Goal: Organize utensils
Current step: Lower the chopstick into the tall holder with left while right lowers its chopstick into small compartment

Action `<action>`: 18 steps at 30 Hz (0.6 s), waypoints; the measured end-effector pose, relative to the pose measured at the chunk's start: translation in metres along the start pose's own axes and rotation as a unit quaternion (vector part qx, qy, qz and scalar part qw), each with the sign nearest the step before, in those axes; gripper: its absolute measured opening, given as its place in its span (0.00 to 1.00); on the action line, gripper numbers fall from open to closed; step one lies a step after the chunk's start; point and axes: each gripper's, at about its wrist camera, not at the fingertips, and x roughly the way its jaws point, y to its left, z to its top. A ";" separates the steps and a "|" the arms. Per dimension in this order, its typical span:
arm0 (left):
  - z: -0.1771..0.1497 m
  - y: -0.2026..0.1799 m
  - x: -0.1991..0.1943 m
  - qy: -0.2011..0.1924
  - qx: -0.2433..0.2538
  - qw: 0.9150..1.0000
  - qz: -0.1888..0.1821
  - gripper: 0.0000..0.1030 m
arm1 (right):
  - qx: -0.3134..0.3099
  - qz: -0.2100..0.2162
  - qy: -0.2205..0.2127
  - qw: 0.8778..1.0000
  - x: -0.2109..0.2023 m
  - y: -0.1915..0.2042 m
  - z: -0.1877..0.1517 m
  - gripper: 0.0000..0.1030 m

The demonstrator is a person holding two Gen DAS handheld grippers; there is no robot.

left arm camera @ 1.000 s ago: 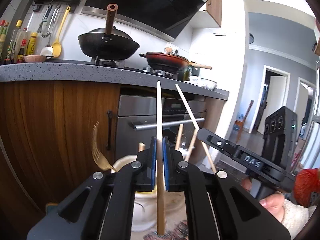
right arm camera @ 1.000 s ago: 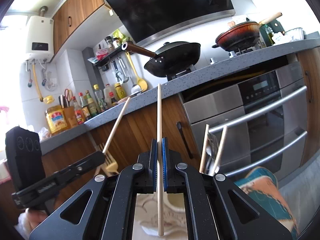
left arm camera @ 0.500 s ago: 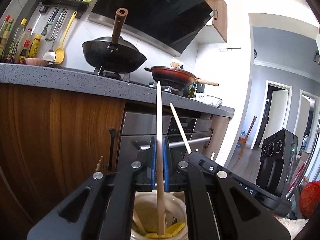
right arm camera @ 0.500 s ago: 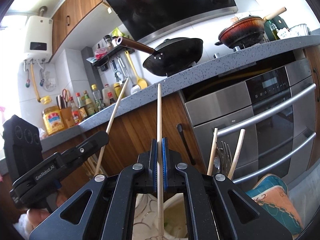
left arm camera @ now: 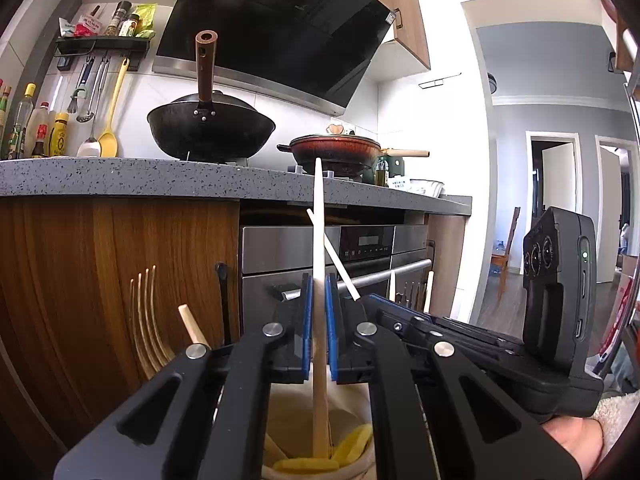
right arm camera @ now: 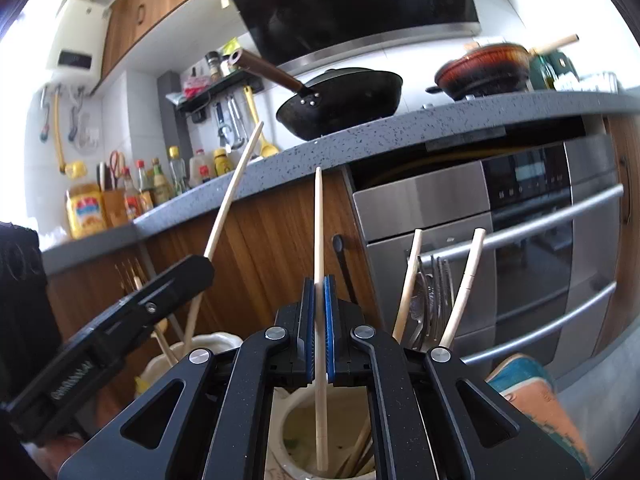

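Observation:
My left gripper point(left arm camera: 318, 292) is shut on a pale wooden chopstick point(left arm camera: 319, 216) held upright. Its lower end hangs in the mouth of a cream ceramic holder point(left arm camera: 360, 462) with yellow pieces inside. My right gripper point(right arm camera: 319, 292) is shut on a second upright chopstick point(right arm camera: 319, 220), whose lower tip is inside another cream holder point(right arm camera: 294, 408) that has chopsticks in it. Each view shows the other gripper close beside: the right gripper point(left arm camera: 370, 302) with its slanted chopstick point(left arm camera: 334, 256), and the left gripper point(right arm camera: 198, 268) with its chopstick point(right arm camera: 232, 196).
A gold fork point(left arm camera: 146, 320) and a wooden stick point(left arm camera: 192, 326) stand at the left. Silver forks point(right arm camera: 434, 300) stand between two chopsticks point(right arm camera: 466, 280) at the right. Behind are wooden cabinets, a steel oven point(right arm camera: 520, 240) and a grey counter point(left arm camera: 120, 180) with a wok.
Both grippers have sunk with their chopsticks, whose lower ends now reach the holders' mouths. The two grippers have also drawn closer together.

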 end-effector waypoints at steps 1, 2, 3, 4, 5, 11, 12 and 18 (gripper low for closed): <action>0.000 0.000 -0.001 0.000 0.000 1.000 -0.001 0.06 | -0.008 -0.004 0.000 1.000 0.001 0.002 -0.001 0.05; -0.001 0.000 -0.001 0.001 -0.001 1.000 -0.002 0.06 | -0.013 -0.006 0.001 1.000 0.002 0.003 -0.002 0.05; -0.001 0.001 -0.002 0.003 -0.002 1.000 -0.001 0.06 | -0.021 -0.010 0.002 1.000 0.002 0.005 -0.004 0.05; -0.002 0.002 -0.003 0.003 -0.003 1.000 -0.002 0.06 | -0.026 -0.012 0.003 1.000 0.003 0.005 -0.005 0.05; -0.003 0.002 -0.004 0.004 -0.004 1.000 -0.002 0.06 | -0.030 -0.014 0.005 0.999 0.003 0.006 -0.006 0.05; -0.008 0.004 -0.014 0.014 -0.005 1.000 0.000 0.06 | -0.038 -0.015 0.009 0.999 -0.009 0.007 -0.011 0.05; -0.008 0.004 -0.015 0.017 -0.007 1.000 -0.002 0.06 | -0.038 -0.014 0.009 0.999 -0.011 0.008 -0.012 0.05; -0.013 0.007 -0.021 0.044 -0.018 0.999 0.002 0.06 | -0.028 -0.017 0.019 0.999 -0.028 0.004 -0.016 0.05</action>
